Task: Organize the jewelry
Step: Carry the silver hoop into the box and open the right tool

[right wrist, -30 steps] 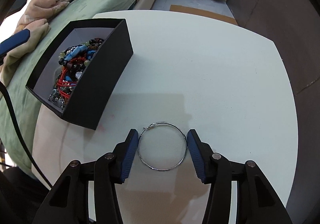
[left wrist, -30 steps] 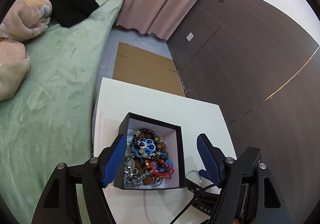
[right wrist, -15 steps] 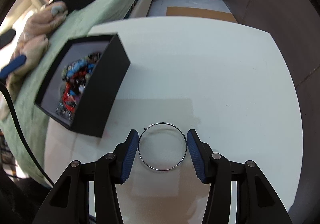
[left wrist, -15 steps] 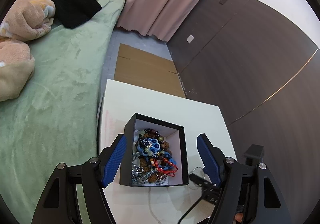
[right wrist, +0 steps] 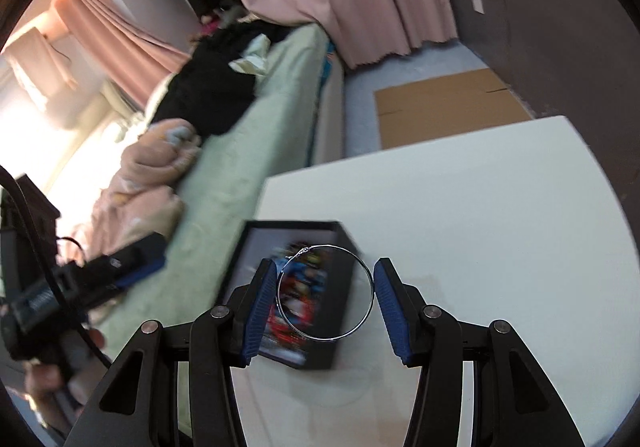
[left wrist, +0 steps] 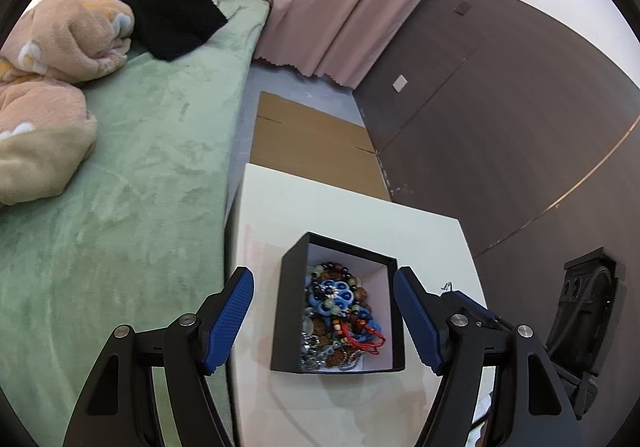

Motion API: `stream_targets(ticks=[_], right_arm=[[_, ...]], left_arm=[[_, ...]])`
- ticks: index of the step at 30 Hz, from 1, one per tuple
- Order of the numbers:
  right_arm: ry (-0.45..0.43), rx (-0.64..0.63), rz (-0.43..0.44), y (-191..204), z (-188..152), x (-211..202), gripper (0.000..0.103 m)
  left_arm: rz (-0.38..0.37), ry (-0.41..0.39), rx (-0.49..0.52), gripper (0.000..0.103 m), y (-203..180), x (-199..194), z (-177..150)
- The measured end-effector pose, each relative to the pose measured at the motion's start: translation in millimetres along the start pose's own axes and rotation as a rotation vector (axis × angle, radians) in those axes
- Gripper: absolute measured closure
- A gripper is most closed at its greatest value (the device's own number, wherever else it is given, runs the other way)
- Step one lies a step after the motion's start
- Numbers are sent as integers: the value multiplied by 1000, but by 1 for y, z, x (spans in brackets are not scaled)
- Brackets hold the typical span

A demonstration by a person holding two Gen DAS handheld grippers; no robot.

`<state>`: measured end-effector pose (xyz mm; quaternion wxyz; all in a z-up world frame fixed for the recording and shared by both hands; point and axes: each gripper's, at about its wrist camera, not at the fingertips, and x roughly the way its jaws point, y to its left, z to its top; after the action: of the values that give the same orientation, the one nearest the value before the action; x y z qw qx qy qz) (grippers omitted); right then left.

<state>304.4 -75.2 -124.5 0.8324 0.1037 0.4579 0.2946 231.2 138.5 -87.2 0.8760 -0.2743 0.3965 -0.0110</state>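
Right gripper (right wrist: 326, 293) grips the silver hoop earring (right wrist: 326, 292) between its blue pads at lower centre, over the black jewelry box (right wrist: 294, 293). Left gripper (left wrist: 323, 313) gapes wide, straddling the box (left wrist: 338, 307) on the white table (left wrist: 360, 207).

Black open-top jewelry box (left wrist: 340, 307) upright on white table (left wrist: 320, 207), white lining, heaped with tangled beaded bracelets (left wrist: 340, 319): blue, red, brown, silver. Thin silver hoop earring (right wrist: 326, 292), clasp at upper left, pinched between right claw (right wrist: 325, 311) pads, above the box.
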Motion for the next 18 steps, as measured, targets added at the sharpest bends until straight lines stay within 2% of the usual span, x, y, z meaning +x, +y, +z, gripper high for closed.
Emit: stream_targets(ticks=[4,9,13,18], right_arm=[[-12,16,50,15,4,13,52],[-20,31,89,25,6,22,51],[13,63,79,20,8,30,33],[-7,96,53,6,5,20,31]], left_arm=[[0,-4,-15,22,6,-3,1],[-1,-8,-14,21,8,-5,1],[-3,-10,-21,21,11,-7,1],[5,-25,-7,21,7,-9,-2]])
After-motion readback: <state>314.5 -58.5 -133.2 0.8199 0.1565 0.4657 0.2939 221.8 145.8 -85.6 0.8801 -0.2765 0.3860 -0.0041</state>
